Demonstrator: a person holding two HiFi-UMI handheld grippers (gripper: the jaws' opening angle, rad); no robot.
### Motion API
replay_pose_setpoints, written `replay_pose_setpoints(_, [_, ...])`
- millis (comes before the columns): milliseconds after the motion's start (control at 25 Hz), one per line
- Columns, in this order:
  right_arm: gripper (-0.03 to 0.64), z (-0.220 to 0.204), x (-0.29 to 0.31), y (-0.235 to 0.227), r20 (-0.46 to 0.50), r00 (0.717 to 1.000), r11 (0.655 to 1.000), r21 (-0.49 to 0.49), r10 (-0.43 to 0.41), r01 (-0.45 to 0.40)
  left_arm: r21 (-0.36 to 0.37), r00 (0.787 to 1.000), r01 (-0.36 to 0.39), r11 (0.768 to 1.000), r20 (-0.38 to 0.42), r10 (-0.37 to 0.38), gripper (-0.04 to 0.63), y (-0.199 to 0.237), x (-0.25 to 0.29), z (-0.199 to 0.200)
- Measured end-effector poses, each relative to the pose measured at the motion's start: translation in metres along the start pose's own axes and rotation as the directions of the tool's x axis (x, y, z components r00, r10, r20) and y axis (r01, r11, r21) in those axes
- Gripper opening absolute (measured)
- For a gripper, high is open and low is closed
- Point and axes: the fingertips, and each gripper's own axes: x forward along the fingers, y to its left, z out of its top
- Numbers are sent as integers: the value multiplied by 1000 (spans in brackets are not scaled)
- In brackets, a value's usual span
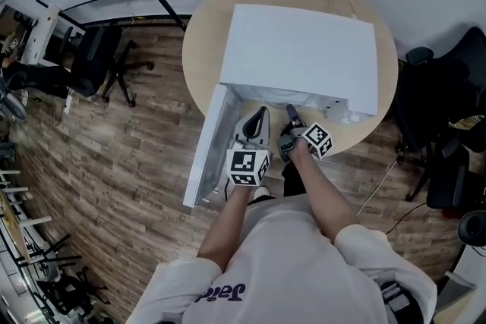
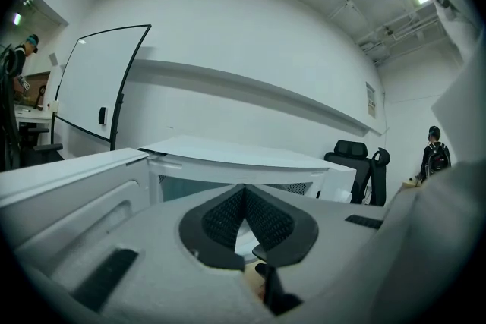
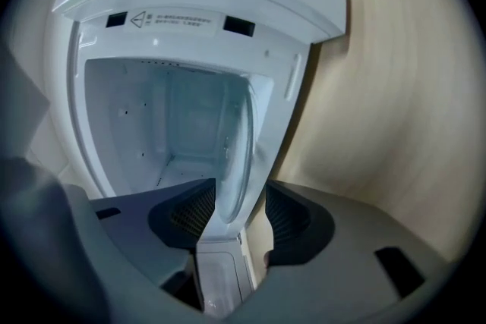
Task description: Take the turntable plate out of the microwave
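Observation:
The white microwave (image 1: 304,49) stands on a round wooden table (image 1: 199,49) with its door (image 1: 209,155) swung open to the left. Both grippers are at its opening. My right gripper (image 3: 239,216) is rolled on its side and open. The clear glass turntable plate (image 3: 241,155) shows edge-on in the cavity (image 3: 167,125), its near rim in the gap between the jaws with no pad pressing on it. My left gripper (image 2: 244,192) is shut with nothing in it, just in front of the opening and beside the door (image 2: 68,178). From the head view the right gripper (image 1: 292,117) sits right of the left gripper (image 1: 258,125).
A black office chair (image 1: 106,61) stands on the wood floor at the left, more black chairs (image 1: 448,125) at the right. A whiteboard (image 2: 99,87) leans by the far wall, and a person (image 2: 434,152) stands in the distance.

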Motion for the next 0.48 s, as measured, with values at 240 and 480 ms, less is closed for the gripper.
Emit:
replay_pose_setpoints(240, [191,4,13,-8,34,999,998,65,-26,24,-7,1000,13,1000,-28,-13,14,-1,3,-10])
replay_pose_setpoints(480, [99,9,16,-10,54,998,995,93,-26,21,-29,999,14,999,-49,-15,14,1,0,-18])
